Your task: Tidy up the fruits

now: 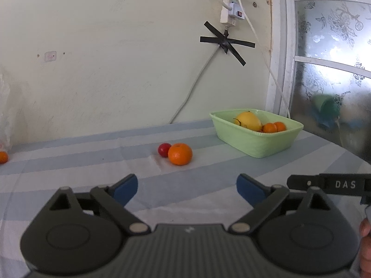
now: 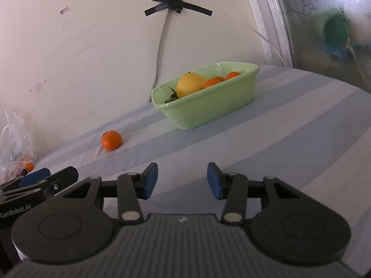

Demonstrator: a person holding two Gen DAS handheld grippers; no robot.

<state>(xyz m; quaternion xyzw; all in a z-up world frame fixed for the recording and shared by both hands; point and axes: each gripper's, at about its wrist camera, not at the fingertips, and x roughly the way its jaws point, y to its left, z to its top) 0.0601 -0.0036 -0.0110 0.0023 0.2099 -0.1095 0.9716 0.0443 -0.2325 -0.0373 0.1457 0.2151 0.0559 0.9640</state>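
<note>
A pale green basket (image 1: 255,141) stands at the back right of the striped table and holds a yellow fruit (image 1: 248,121) and small oranges (image 1: 270,127). An orange (image 1: 180,154) lies on the cloth left of the basket, touching a small red fruit (image 1: 164,149) behind it. My left gripper (image 1: 187,188) is open and empty, a short way in front of the orange. In the right wrist view the basket (image 2: 208,106) sits ahead and the orange (image 2: 111,140) lies to the left. My right gripper (image 2: 182,180) is open and empty above the cloth.
Another small orange (image 1: 3,157) lies at the far left by a plastic bag (image 2: 14,148). A wall with taped cables (image 1: 226,42) runs behind the table. A frosted window (image 1: 329,58) is at the right. The left gripper's fingers (image 2: 34,176) show at the right wrist view's lower left.
</note>
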